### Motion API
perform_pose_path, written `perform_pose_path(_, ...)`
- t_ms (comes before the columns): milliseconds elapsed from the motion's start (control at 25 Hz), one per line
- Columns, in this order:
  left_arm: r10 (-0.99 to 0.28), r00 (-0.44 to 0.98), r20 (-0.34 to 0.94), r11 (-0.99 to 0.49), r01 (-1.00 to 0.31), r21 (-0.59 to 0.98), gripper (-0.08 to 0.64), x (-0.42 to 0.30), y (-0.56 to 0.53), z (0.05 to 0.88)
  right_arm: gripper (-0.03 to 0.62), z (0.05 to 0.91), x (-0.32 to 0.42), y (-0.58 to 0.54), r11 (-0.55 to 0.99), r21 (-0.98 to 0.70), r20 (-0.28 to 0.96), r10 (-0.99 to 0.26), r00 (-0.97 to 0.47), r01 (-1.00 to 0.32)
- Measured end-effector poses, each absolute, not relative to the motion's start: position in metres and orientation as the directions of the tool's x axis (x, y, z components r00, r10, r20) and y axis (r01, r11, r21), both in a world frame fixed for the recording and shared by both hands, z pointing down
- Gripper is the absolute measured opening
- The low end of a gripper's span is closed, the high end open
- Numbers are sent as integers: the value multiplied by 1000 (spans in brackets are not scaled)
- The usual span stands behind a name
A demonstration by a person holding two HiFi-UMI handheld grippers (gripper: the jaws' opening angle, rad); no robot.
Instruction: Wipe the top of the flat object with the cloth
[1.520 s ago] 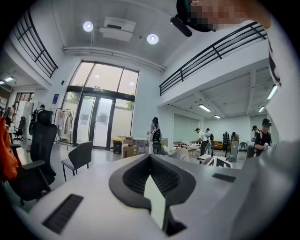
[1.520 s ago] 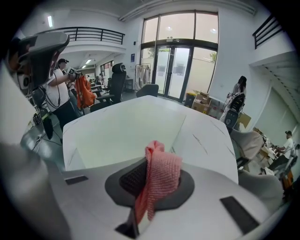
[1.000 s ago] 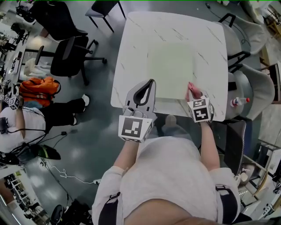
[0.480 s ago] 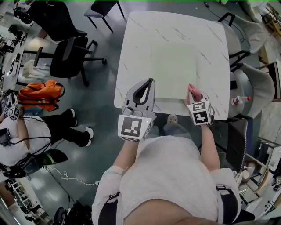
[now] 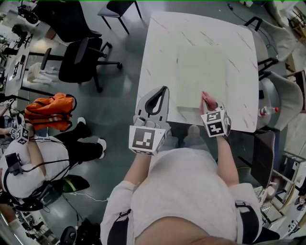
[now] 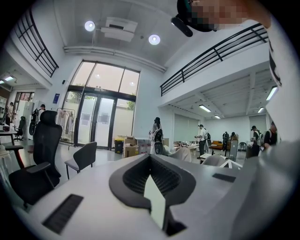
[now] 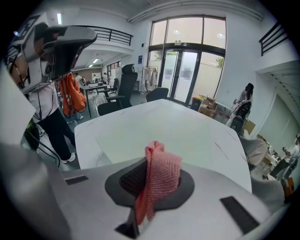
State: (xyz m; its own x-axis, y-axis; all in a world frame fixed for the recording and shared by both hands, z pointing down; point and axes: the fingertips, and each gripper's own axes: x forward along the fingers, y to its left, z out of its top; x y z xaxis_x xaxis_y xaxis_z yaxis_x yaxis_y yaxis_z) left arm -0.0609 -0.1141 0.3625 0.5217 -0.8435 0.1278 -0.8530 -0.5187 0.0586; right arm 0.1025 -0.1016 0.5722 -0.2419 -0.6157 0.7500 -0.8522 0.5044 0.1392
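Note:
A pale green flat mat [image 5: 201,72] lies on the white marble table [image 5: 160,52]. My right gripper [image 5: 205,99] hovers at the mat's near edge, shut on a red-pink knitted cloth [image 5: 208,101]. In the right gripper view the cloth [image 7: 158,176] hangs folded between the jaws of the right gripper [image 7: 152,180], with the mat [image 7: 154,133] and table [image 7: 206,126] ahead. My left gripper [image 5: 157,101] is held up off the table's near left corner, jaws shut and empty. The left gripper view shows that gripper [image 6: 152,180] facing the room, not the table.
Black office chairs [image 5: 81,60] stand left of the table and another chair [image 5: 114,7] at its far corner. Grey chairs [image 5: 282,33] and a bottle [image 5: 264,111] are on the right. An orange bag [image 5: 50,107] and a seated person [image 5: 28,162] are at the left.
The head view has swung, so the table sits further right in the picture. The right gripper with the cloth has shifted left along the mat's near edge. The left gripper has stayed raised.

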Motion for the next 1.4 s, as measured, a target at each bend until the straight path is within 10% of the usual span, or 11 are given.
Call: perform_pose_path(1400, -842, 524, 126, -523, -851, 47, 15, -169, -110, 372, 30, 570, -55, -127, 522, 121, 704, -645, -298, -844)
